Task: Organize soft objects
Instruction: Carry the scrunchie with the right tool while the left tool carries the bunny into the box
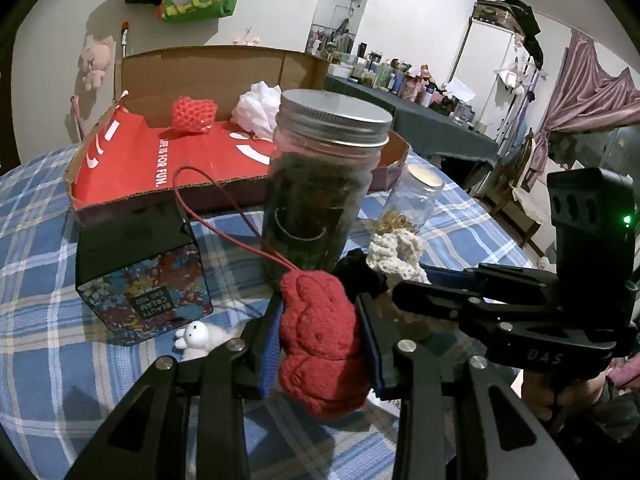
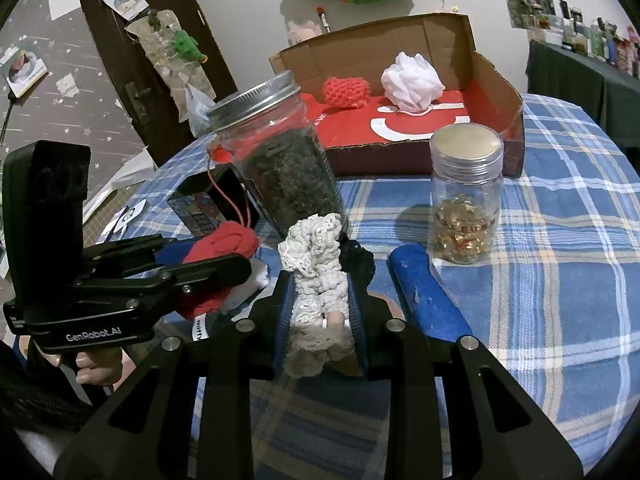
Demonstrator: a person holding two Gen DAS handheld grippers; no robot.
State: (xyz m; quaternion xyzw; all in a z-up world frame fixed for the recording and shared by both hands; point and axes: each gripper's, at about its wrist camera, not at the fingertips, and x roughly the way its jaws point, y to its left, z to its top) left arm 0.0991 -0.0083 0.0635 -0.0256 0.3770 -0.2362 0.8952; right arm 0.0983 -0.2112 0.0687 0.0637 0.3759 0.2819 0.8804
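A red plush (image 1: 320, 344) with a thin red cord is pinched between the blue pads of the left gripper (image 1: 320, 320), just in front of a tall jar (image 1: 320, 176) filled with dark leaves. In the right wrist view a cream crochet piece (image 2: 320, 300) is squeezed between the pads of the right gripper (image 2: 320, 292), whose jaws are pressed almost together on it; something black (image 2: 356, 260) is seen at its far end, but what it is cannot be told. The two grippers are held side by side, near each other, above a table covered with a blue plaid cloth (image 2: 560, 280). At the far side of the table an open cardboard box (image 2: 400, 44) with a red bottom is placed, and inside it a red knitted piece (image 2: 346, 90) and a white mesh puff (image 2: 412, 80) are lying apart from each other. A small jar (image 2: 466, 196) with yellow contents stands right of the tall jar. A floral box (image 1: 148, 292) is seen left of the tall jar, and a small white bunny (image 1: 196, 338) lies on the cloth near it.
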